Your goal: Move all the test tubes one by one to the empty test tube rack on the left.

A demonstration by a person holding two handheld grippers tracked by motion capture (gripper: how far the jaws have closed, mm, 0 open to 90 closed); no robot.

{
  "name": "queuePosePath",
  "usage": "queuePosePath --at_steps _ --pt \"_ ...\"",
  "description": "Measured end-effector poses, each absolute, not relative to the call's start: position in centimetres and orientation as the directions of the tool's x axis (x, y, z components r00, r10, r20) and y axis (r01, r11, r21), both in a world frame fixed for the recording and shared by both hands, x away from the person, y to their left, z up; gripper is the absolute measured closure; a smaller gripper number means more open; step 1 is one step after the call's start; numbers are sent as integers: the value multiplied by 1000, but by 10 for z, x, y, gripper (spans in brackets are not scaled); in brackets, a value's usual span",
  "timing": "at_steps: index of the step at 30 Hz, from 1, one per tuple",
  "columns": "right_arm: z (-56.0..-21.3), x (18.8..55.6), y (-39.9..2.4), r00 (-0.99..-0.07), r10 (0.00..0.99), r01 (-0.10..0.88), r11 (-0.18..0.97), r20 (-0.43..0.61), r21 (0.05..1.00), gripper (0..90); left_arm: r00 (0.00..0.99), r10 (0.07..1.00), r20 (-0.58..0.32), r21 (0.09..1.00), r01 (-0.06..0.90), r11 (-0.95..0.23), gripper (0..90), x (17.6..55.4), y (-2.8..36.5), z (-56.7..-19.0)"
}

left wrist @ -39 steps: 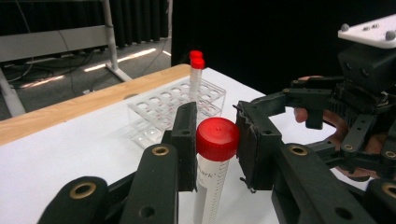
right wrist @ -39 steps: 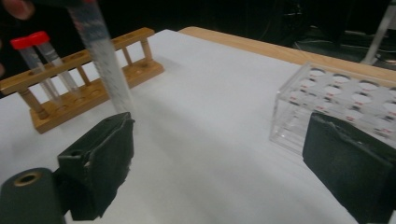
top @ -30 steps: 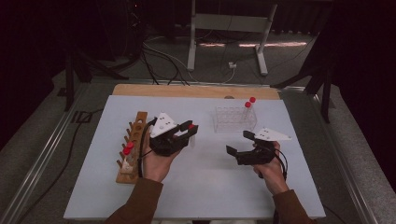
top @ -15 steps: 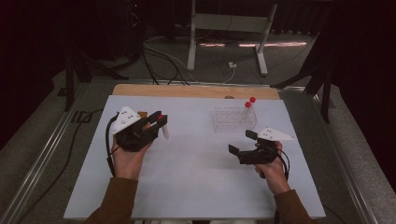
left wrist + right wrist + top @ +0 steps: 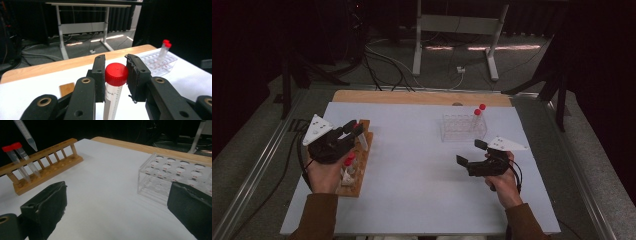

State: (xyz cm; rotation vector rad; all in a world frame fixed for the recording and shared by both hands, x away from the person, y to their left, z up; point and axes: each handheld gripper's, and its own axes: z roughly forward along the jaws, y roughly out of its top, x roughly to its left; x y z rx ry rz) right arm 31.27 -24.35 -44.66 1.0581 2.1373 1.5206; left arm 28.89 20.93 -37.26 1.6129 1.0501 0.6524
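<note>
Clamped between my left gripper's jaws is a red-capped tube, pinched just under its cap and standing upright in the left gripper view. From the high view that gripper now hangs over the far end of the wooden rack at the table's left edge; a second ago it sat nearer the middle of the white table — so I read this as a tube fresh out of the rack and on its way to the clear rack, where two red-capped tubes already lean. My right gripper has not moved; its jaws stand wide apart with nothing between them, waiting short of the clear rack. The held tube's lower part is cut off by the frame, and from above my hand hides much of the wooden rack.
</note>
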Motion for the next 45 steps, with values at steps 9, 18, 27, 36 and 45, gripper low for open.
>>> queuePosePath --at_steps 9,18,27,36,45 --pt "-446 312 -243 -680 715 384 161 161 909 26 425 902 -81 940 333 -73 711 289 223 -383" --pt "-446 312 -244 -681 713 385 158 164 909 26 417 906 -67 926 364 -98 710 290 225 -393" --pt "-446 313 -245 -681 713 385 155 167 910 26 412 908 -76 913 394 -102 709 290 225 -406" --pt "-446 313 -245 -681 712 384 154 167 910 26 408 910 -80 901 420 -109 707 290 225 -415" --pt "-446 313 -245 -681 713 385 155 167 910 26 407 909 -86 890 442 -114 702 292 224 -421"
